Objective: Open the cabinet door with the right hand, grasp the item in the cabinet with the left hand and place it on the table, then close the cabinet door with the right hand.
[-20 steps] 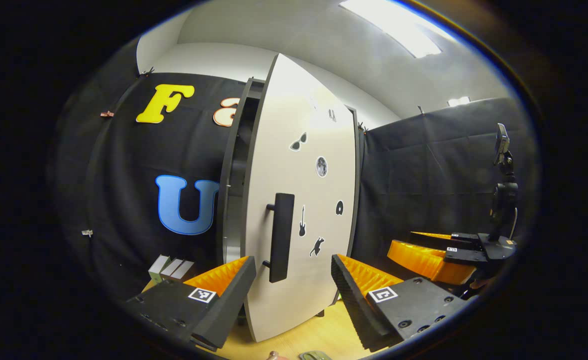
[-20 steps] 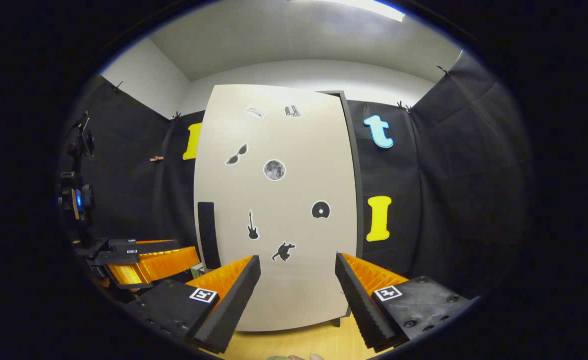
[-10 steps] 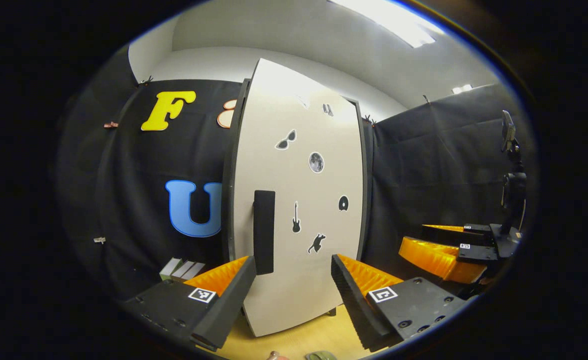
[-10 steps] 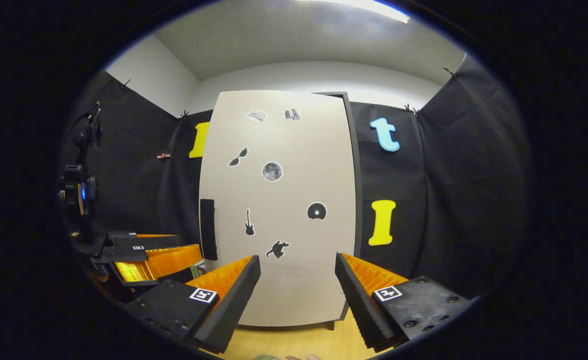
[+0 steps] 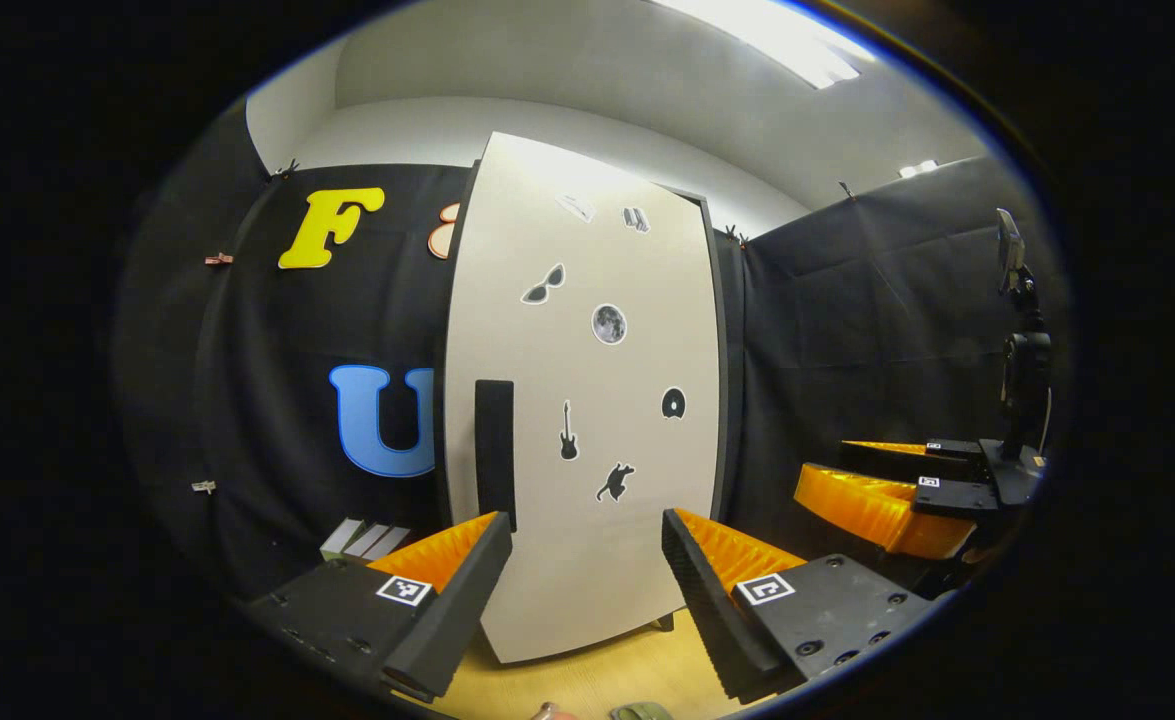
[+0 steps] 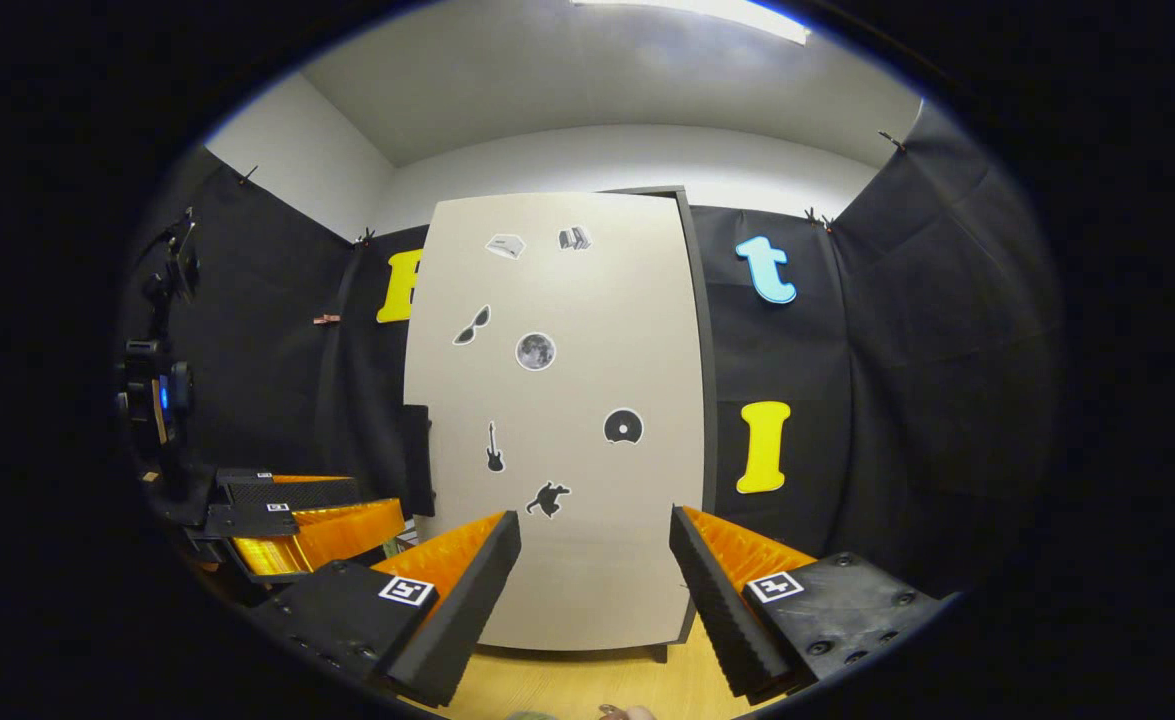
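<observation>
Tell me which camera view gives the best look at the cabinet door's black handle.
The left gripper view: the handle faces the camera as a full dark bar on the cabinet door. In the right gripper view the handle is a thin strip at the door's left edge, against the dark cloth.

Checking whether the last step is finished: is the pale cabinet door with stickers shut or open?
Shut, as far as shows: the pale sticker-covered cabinet door lies flat against the dark cabinet frame, with no interior visible.

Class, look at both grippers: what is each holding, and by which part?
Nothing. The left gripper and right gripper are both open, empty, short of the door.
</observation>
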Motion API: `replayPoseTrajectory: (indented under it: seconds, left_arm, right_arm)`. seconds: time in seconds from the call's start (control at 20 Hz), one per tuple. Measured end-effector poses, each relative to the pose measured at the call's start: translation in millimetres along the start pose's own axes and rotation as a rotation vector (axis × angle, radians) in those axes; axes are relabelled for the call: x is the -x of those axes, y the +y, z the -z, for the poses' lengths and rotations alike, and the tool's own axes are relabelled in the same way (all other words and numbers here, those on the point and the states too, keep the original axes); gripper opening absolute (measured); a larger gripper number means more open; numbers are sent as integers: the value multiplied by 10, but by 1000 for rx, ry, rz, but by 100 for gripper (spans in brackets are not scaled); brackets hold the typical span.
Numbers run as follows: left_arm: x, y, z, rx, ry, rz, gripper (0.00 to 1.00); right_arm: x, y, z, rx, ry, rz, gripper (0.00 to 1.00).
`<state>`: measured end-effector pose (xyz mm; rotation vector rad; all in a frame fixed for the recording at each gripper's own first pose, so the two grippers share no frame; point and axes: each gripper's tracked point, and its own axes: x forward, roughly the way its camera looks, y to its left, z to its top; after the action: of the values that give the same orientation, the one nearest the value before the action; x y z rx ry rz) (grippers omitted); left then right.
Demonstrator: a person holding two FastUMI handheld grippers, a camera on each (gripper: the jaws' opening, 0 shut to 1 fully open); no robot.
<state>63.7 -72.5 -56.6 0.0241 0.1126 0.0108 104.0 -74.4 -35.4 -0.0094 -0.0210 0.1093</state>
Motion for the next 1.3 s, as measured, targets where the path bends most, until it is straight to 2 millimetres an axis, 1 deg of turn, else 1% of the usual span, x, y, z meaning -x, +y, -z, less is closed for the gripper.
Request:
replayPoseTrajectory:
  seconds: [0.05,0.15,0.4,0.75,0.95,1.1,1.15,1.2,1.3]
  left_arm:
    - [-4,-14,4,-1,3,0,95]
    - [-10,-28,15,-3,4,1,95]
    - [-4,-38,22,-9,2,-2,95]
    - [-2,-37,32,-3,1,-5,95]
    - [1,-39,32,-7,-1,-8,95]
    - [-10,-30,32,-6,-1,-10,95]
    - [-14,-26,34,-5,0,-11,95]
    - [-22,-26,45,-3,1,-10,95]
    - [-30,-16,56,-3,5,-11,95]
  right_arm:
    - [-11,31,21,7,7,-10,98]
    - [-10,10,42,19,16,-10,98]
    - [1,-31,-44,33,-18,6,98]
    - [3,-84,19,20,17,29,98]
    - [15,-30,-29,19,2,17,98]
    - [20,16,-112,23,-31,1,98]
    - [13,82,-122,14,-42,-24,98]
    - [16,103,-130,5,-42,-31,98]
    - [9,80,-108,7,-37,-30,98]
